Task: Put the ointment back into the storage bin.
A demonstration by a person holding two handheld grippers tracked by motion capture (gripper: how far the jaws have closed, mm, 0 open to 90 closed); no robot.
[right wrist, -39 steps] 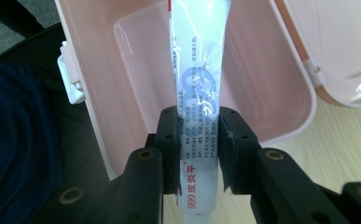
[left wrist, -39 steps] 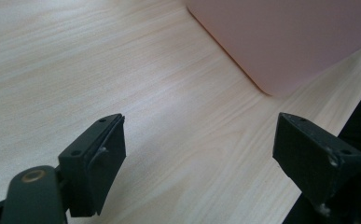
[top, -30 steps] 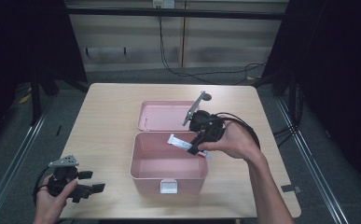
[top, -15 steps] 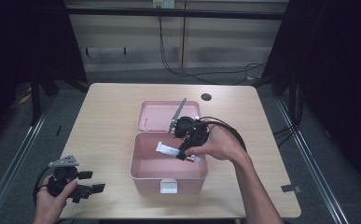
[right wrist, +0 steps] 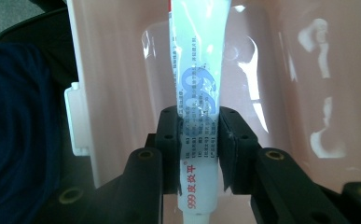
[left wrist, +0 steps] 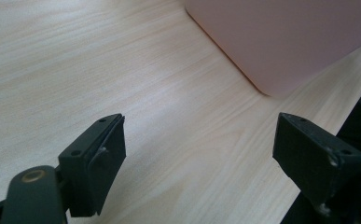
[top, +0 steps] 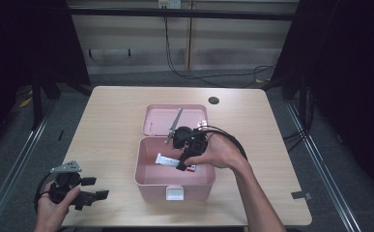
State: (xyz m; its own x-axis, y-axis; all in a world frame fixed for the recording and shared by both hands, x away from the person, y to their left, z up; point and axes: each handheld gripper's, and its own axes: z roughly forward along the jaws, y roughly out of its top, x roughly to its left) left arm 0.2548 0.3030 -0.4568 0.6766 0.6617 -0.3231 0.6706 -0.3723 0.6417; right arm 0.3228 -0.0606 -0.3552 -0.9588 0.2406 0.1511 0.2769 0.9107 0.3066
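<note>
The left gripper (top: 85,188) idles near the table's (top: 107,125) edge, jaws apart. The right gripper (top: 187,157), clamped on the white tube (right wrist: 197,93), has carried it down into the pink box (top: 148,181), probably just short of the floor, so release looks close.

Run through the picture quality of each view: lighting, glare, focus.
High view: table evenly lit, surroundings fall to near black, overall soft. Left gripper view: wood grain sharp, pink box blurred, the near jaws dark. Right gripper view: white glare patches on the glossy box wall; the print on the tube is readable near the jaws, washed out toward the top.
</note>
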